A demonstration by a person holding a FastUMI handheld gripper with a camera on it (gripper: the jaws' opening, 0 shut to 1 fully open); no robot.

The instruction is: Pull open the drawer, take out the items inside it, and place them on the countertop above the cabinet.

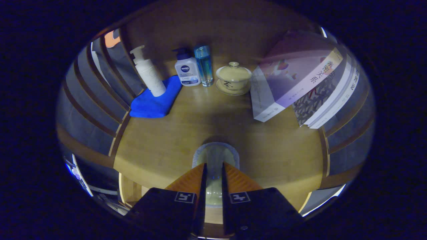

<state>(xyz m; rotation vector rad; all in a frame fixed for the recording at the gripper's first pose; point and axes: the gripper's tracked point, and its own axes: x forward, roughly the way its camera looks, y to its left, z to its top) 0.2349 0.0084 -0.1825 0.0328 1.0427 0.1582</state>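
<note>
Held between the two fingers of the tool (214, 173), at the lower centre of the frame, is a small pale glazed cup (215, 160). Both fingers are seen pressed against its sides, so the tool is closed on it. The cup's rounded far rim is seen just ahead of the fingertips, over the front part of the wooden bench (160, 146); whether it touches the bench cannot be told.

Farther up, left of centre, a folded blue cloth (154, 100) is laid on the bench, and a white pump bottle (148, 71) is stood on its far corner. Just to the right, a white-and-blue lotion bottle (186, 68) and a clear blue bottle (204, 65) are set side by side, touching or nearly so. A lidded cream tea bowl on a saucer (233, 78) is placed near them at upper centre. Leaning books (300, 80) are seen at the upper right.
</note>
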